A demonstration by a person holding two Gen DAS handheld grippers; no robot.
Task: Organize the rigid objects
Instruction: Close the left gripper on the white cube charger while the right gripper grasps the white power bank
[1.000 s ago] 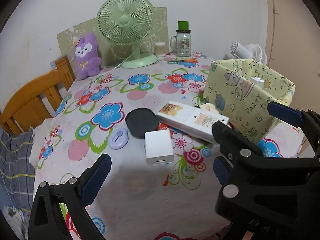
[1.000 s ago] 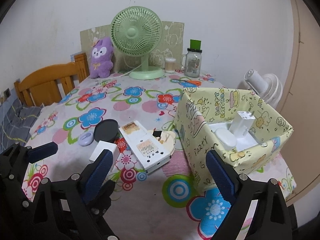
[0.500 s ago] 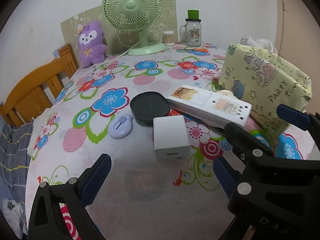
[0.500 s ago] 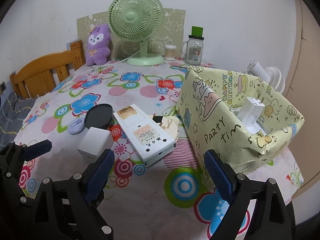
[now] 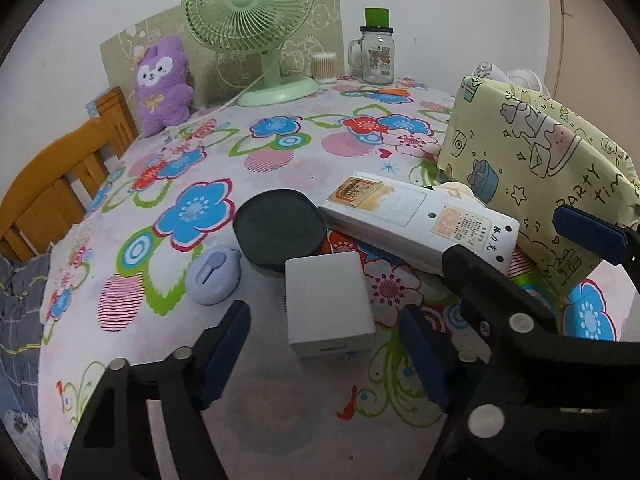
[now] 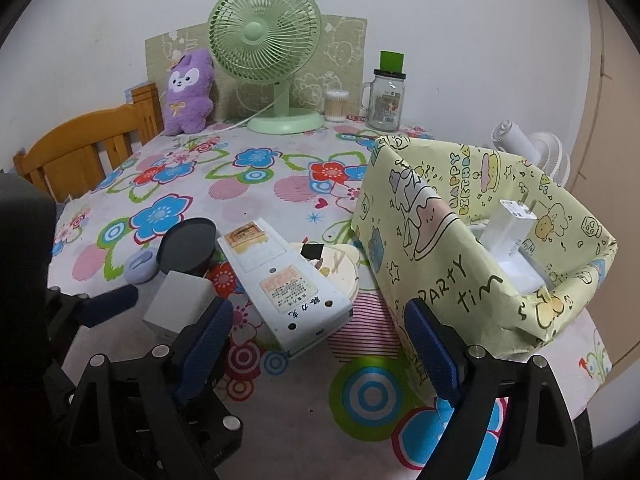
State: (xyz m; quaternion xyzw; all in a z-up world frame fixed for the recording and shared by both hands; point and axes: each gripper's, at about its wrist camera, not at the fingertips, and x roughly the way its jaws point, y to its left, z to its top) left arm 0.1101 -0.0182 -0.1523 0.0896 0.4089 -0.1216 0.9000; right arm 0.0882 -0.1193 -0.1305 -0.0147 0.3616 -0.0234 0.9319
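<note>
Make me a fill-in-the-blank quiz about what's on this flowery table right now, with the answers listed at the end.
1. The left tongs are open around the white ____ box.
2. The plush toy beside the fan is ____.
3. The black round lid touches the long white ____.
4. The white charger stands inside the ____ box.

Answers: square; purple; power strip; yellow

Loose rigid items beside a paper-wrapped box on the table

A white cube-shaped plastic charger lies flat, just in front of a round black lid and beside a small lilac oval gadget. A long white power strip lies face down, leaning on a cream disc. The yellow cartoon-print box holds a white plug adapter.
</note>
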